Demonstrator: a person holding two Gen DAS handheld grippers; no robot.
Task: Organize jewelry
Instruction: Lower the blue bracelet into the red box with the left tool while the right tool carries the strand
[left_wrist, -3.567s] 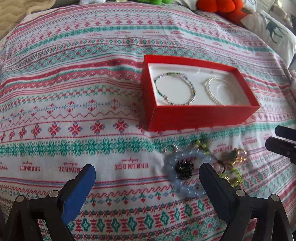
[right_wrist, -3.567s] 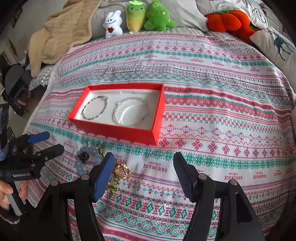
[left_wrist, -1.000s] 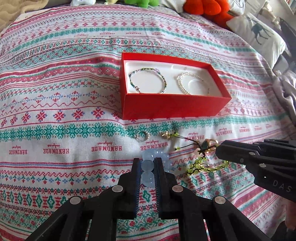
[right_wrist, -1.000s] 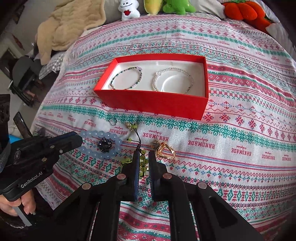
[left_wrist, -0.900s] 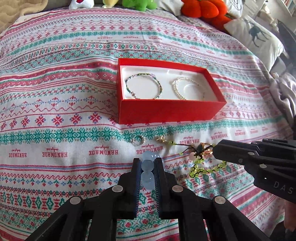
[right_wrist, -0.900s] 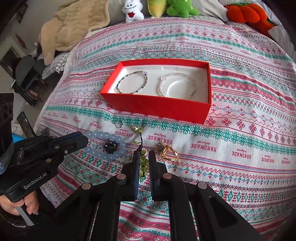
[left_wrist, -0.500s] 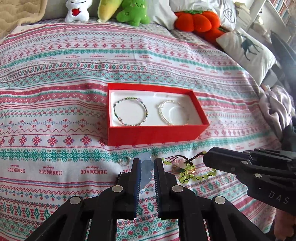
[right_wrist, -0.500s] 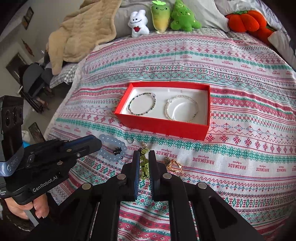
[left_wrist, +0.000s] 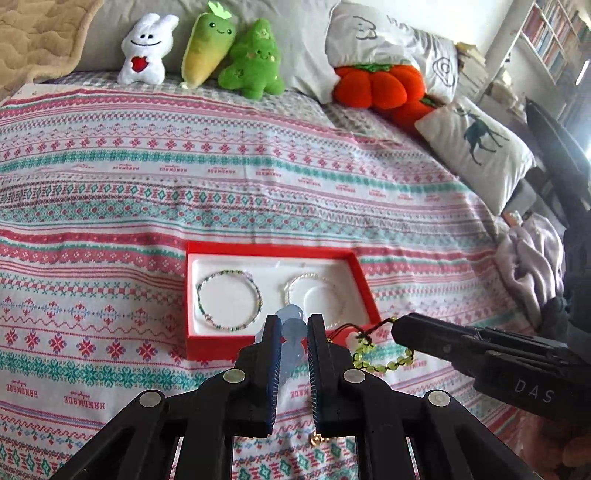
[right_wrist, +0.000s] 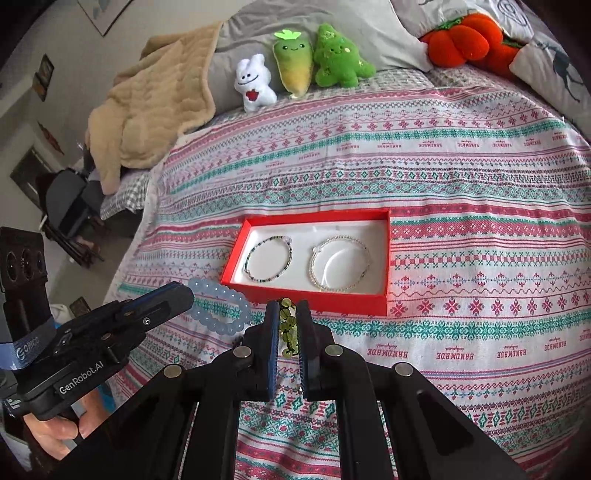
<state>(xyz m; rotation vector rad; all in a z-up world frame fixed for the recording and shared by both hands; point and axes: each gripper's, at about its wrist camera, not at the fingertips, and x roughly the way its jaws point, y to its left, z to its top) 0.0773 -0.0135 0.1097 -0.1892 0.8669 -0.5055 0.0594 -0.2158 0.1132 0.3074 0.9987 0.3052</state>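
Observation:
A red jewelry box lies on the bedspread with a dark beaded bracelet and a pearl bracelet inside. My left gripper is shut on a pale blue bead bracelet, held in the air in front of the box. My right gripper is shut on a green bead bracelet, also lifted near the box's front edge. A small gold piece lies on the bedspread below the left fingers.
Plush toys, an orange pumpkin cushion, pillows and a beige blanket lie along the far side of the bed. The bed's left edge and a dark chair show in the right wrist view.
Both grippers closed on bracelets that lay on the bedspread, then rose with them. The blue and green bracelets now hang in the air, and the box looks farther below.

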